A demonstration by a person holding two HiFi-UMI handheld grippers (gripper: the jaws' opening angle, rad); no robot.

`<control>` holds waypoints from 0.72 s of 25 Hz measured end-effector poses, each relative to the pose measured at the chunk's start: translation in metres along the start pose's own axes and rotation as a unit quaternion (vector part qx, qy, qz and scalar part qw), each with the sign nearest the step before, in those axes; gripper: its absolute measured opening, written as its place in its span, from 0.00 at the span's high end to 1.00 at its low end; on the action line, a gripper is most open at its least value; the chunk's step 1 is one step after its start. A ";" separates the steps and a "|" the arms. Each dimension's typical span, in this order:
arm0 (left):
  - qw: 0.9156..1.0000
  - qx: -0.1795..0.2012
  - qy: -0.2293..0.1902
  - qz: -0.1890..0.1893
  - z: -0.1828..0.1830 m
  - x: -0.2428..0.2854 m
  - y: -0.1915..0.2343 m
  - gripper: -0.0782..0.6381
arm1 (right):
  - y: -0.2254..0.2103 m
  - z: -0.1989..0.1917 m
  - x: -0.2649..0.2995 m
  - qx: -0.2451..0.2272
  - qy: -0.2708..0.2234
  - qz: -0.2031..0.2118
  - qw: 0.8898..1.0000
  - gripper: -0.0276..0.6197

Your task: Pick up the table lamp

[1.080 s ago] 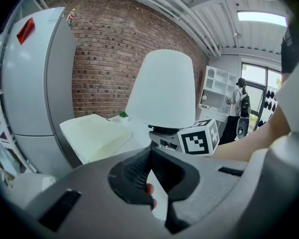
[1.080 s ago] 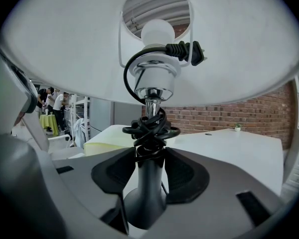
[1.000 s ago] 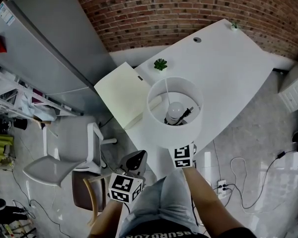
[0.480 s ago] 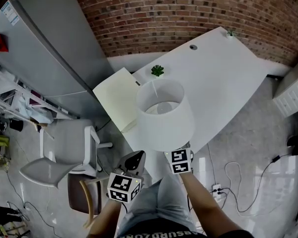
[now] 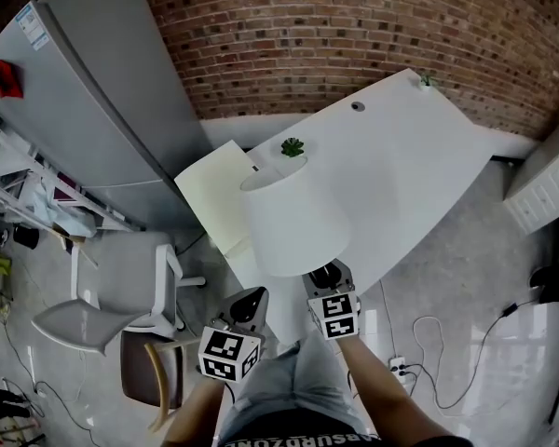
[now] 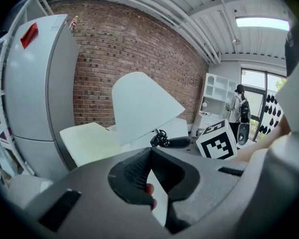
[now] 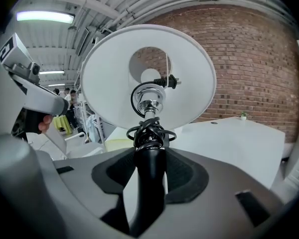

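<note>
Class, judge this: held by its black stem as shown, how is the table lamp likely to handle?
Probably top-heavy: the wide white shade hangs well beyond the right tool, so the table lamp may swing. The thin shade likely dents easily. The smooth stem could twist in the grip.

**Gripping the lamp by its stem**

Clamps the black stem [image 7: 149,183] of the table lamp [image 7: 189,83] tight between both jaws of the right gripper [image 7: 150,158]. Looks straight up the stem into the open underside of the white shade [image 7: 107,81]. Shows a black cord [image 7: 149,131] wound in loops round the stem just above the jaws, then a shiny metal socket [image 7: 150,105], then a plug [image 7: 170,81] jutting right. Beyond, takes in a brick wall [image 7: 249,63] and a white table [image 7: 239,141] bearing a small plant [image 7: 243,116].
</note>
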State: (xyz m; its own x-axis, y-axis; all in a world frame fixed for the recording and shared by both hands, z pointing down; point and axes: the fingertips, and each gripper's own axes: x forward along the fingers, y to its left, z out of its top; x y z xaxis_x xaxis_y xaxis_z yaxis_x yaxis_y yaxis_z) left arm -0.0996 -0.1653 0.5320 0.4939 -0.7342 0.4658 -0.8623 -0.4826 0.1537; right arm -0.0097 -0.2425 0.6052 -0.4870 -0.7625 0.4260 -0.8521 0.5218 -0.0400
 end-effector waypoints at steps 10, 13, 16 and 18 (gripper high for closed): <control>1.000 -0.009 -0.016 0.010 0.016 -0.002 0.007 0.90 | 0.001 0.030 -0.014 0.005 -0.014 0.010 1.000 0.69; 1.000 -0.010 -0.022 0.012 0.023 -0.001 0.009 0.90 | 0.001 0.042 -0.019 0.008 -0.020 0.013 1.000 0.69; 0.999 -0.011 -0.029 0.015 0.031 -0.001 0.011 0.90 | 0.000 0.054 -0.024 0.009 -0.027 0.017 0.999 0.69; 0.999 -0.012 -0.033 0.016 0.035 -0.001 0.013 0.90 | 0.001 0.061 -0.026 0.011 -0.030 0.021 0.999 0.69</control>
State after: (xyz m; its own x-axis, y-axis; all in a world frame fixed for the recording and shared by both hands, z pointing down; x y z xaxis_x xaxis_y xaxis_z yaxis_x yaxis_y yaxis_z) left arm -0.1073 -0.1875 0.5029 0.4711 -0.7794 0.4131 -0.8800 -0.4469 0.1606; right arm -0.0096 -0.2452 0.5386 -0.5330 -0.7613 0.3692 -0.8339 0.5464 -0.0773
